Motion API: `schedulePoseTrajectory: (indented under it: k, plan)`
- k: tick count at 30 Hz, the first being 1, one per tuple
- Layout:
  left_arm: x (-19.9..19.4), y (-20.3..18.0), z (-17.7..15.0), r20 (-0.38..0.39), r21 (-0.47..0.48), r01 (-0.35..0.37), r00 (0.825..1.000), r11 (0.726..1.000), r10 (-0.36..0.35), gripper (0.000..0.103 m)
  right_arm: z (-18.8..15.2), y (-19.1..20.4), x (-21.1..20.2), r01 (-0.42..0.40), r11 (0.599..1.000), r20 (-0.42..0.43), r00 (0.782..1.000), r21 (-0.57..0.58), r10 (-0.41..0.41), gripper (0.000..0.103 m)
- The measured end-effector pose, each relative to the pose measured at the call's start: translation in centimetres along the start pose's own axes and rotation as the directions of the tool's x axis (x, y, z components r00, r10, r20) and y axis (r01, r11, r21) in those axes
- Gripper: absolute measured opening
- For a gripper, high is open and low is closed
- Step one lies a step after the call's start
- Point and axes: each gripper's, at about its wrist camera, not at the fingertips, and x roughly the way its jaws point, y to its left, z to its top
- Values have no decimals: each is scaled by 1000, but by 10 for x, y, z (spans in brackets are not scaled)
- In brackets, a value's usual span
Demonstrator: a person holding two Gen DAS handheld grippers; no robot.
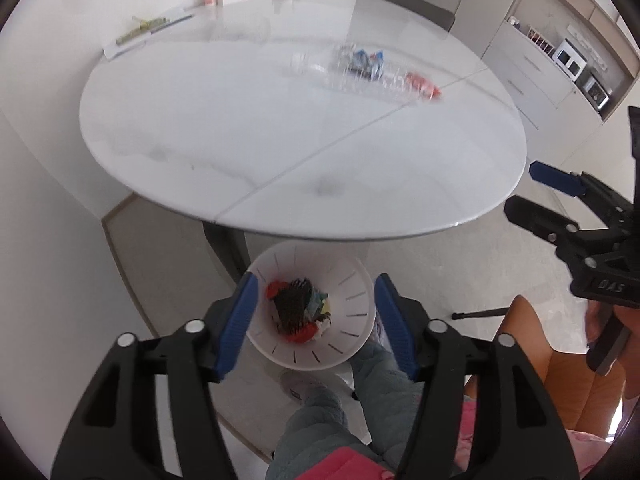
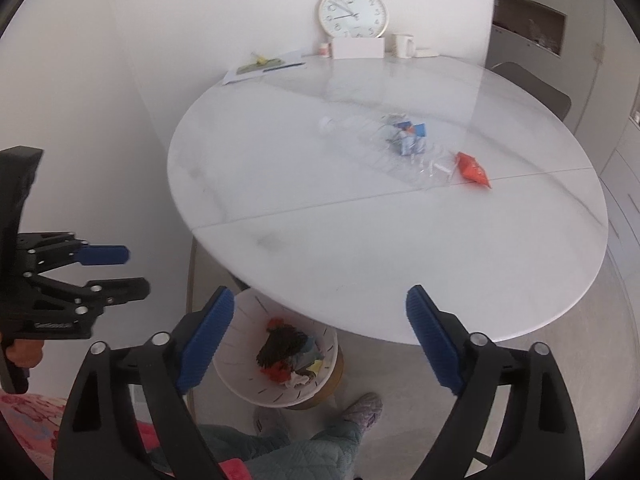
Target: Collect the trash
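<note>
While tilted down over the bin [image 1: 348, 344], left gripper [image 1: 316, 320], right gripper [image 2: 320, 344], jaws spread, seemingly empty.

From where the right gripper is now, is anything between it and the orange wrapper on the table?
Nothing visible. The right gripper is open and empty, and bare table lies between it and the orange wrapper. The clear bottle lies left of the wrapper, off that path.

You have one white bin [image 2: 280, 380] under the desk [image 2: 320, 240]. On the desk lie one clear plastic bottle [image 2: 372, 140], one orange wrapper [image 2: 474, 170], one mug [image 2: 403, 45], one clock [image 2: 353, 11] and one small jar [image 2: 324, 49]. You hold two tongs: left tongs [image 1: 316, 320], right tongs [image 2: 320, 340].
</note>
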Motion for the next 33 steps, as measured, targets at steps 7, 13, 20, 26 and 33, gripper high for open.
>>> schedulePoseTrajectory:
  k: [7, 13, 20, 26, 33]
  plan:
    - [-23, -13, 27, 67, 57, -18, 998, 998, 14, 73, 13, -23, -15, 66, 996, 31, 997, 62, -68, 96]
    - [-19, -24, 62, 88, 62, -8, 996, 998, 3, 86, 23, -58, -22, 122, 984, 42, 991, 129, -128, 100]
    - [11, -40, 124, 91, 44, -13, 996, 999, 9, 94, 47, -117, -2, 142, 973, 19, 989, 179, -148, 100]
    - [53, -54, 196, 73, -9, -25, 997, 1000, 25, 95, 88, -177, 44, 108, 981, -18, 994, 158, -107, 100]
    - [116, -63, 285, 32, -62, -27, 999, 998, 29, 95, 135, -243, 107, 85, 989, -67, 995, 125, -77, 100]
